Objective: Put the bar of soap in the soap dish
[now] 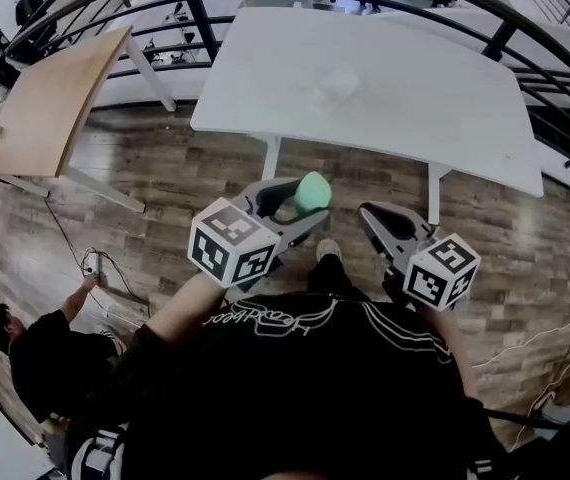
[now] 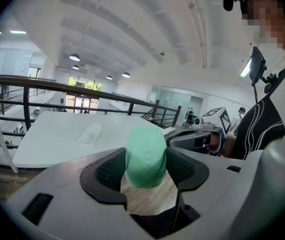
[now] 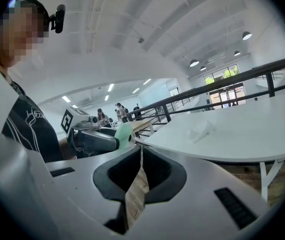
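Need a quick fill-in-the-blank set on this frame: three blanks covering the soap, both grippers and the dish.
1. The left gripper is shut on the bar of soap, whose colour is ____.
2. The right gripper has its jaws together and holds ____.
3. The soap dish sits on the table, whose top is ____.

Missing words: green; nothing; white.
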The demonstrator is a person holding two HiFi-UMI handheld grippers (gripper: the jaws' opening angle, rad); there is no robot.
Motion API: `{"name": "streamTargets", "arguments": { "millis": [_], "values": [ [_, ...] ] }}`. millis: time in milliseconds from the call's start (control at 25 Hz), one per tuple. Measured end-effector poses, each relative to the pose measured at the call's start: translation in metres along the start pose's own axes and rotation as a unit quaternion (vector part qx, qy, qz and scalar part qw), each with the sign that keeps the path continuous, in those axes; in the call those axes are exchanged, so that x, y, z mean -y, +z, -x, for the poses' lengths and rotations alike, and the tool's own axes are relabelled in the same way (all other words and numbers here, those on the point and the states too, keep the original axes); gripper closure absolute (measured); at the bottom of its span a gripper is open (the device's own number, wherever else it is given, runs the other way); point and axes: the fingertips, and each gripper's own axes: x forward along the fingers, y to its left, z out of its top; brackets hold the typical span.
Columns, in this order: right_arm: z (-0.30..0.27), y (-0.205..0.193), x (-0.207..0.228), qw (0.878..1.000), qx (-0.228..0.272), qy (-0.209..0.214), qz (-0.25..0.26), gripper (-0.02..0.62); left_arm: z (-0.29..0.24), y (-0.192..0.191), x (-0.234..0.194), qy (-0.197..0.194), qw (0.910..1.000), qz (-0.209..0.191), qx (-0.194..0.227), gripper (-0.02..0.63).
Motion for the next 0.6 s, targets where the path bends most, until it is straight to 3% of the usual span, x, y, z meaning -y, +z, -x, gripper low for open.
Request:
{"name": "streamTargets", "arguments": {
  "millis": [200, 600],
  "values": [
    [-0.018, 0.010, 0.041, 1.000, -0.002, 0.000, -0.014, 0.575, -0.031, 0.009, -0.030, 0.004, 0.9999, 0.003, -0.016, 0.350],
    [-0.067, 0.050, 0.180, 0.997, -0.039, 0.024, -0.054, 0.575, -0.149, 0.058, -0.113, 0.011, 0.9974, 0.039, -0.059, 0.350]
  ]
}}
